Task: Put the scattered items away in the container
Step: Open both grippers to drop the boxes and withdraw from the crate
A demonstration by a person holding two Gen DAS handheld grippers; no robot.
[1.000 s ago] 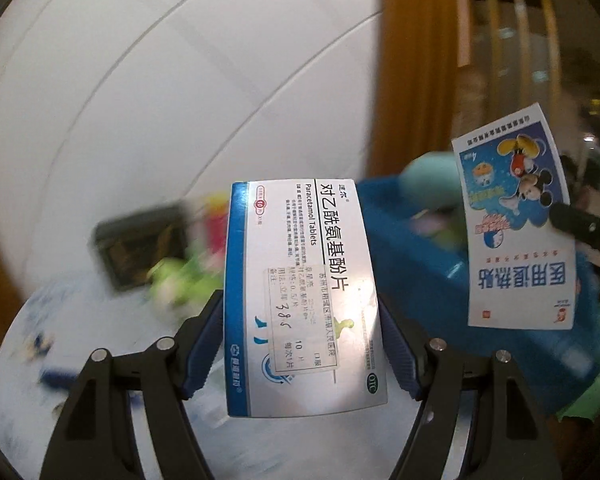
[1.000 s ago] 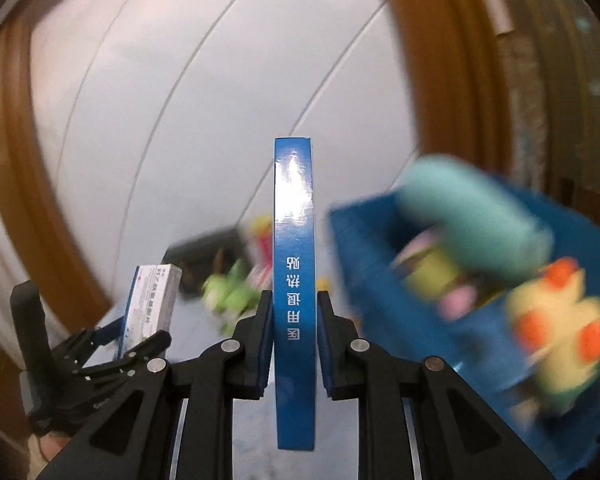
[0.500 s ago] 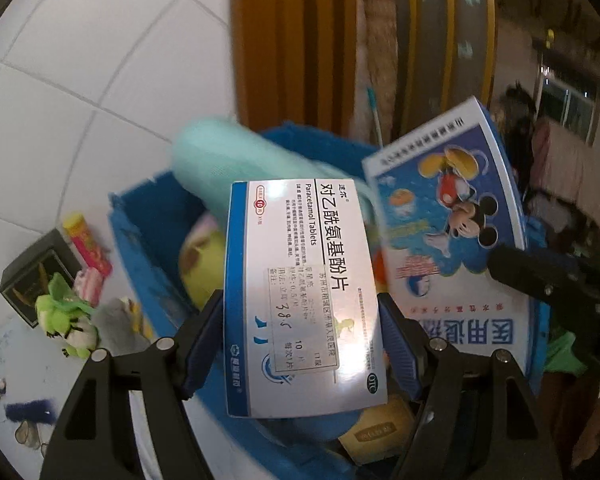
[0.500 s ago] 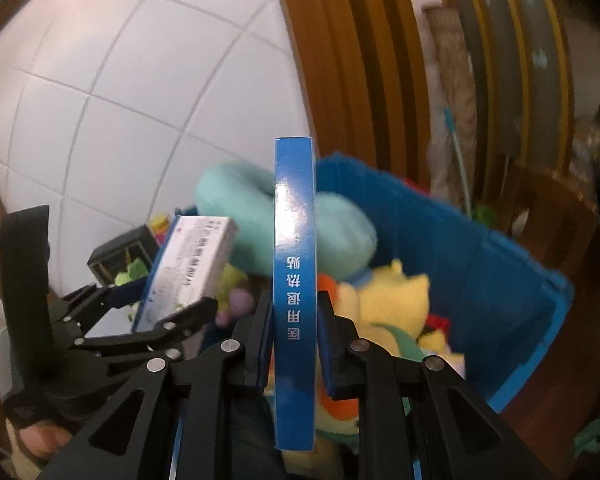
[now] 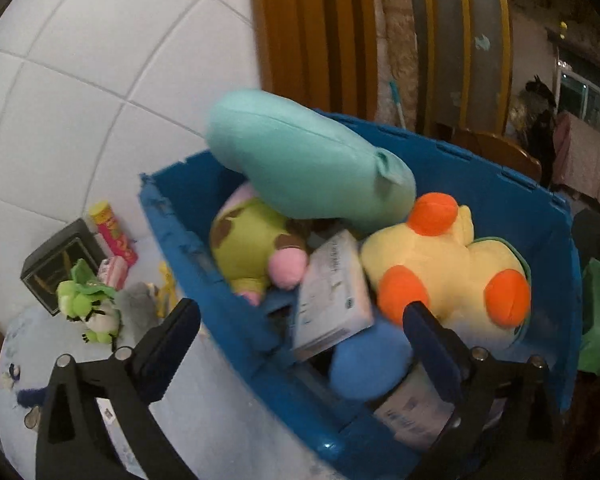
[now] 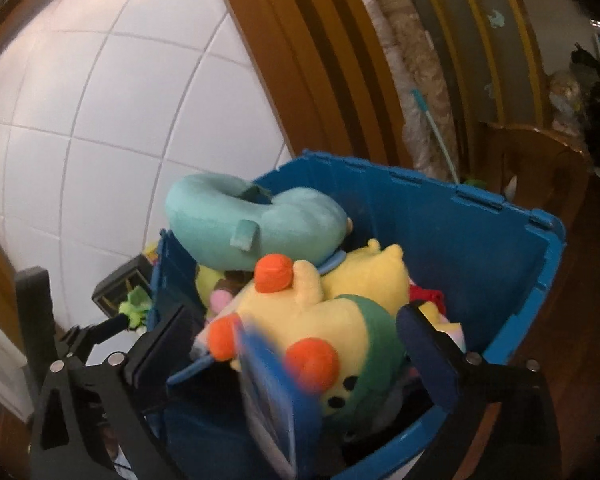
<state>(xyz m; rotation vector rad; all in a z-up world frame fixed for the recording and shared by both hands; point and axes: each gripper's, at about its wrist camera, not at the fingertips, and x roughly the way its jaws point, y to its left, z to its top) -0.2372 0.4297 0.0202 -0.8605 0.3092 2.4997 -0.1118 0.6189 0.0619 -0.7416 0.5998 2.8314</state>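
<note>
Now both grippers hang over the bin [image 5: 480, 184], jaws opening with nothing pressed between the pads. The left gripper [image 5: 300, 320] has its fingers wide apart, and the white box [image 5: 332, 292] lies tilted just beyond them inside the bin, wedged between the green plush [image 5: 248, 244] and the yellow plush [image 5: 448, 268]. The right gripper [image 6: 296, 332] is spread too; the blue box [image 6: 276, 400] sits blurred between its fingers, apparently dropping at the bin's near wall.

Risks, as I judge them: the bin is heaped, so the blue box could catch on the near rim and tip outside, or slide off the yellow plush. The white box rests loosely and could shift if a finger brushes it on the way out. The teal pillow [image 5: 304, 164] perched on top of the bin might roll off if the pile is nudged.

Hard to make out: the blue box's edges are smeared, so whether it touches the rim is unclear. The bin's floor is buried. Items left of the bin, a green toy [image 5: 88, 304], black box [image 5: 60, 264] and pink tube [image 5: 112, 232], remain outside.
</note>
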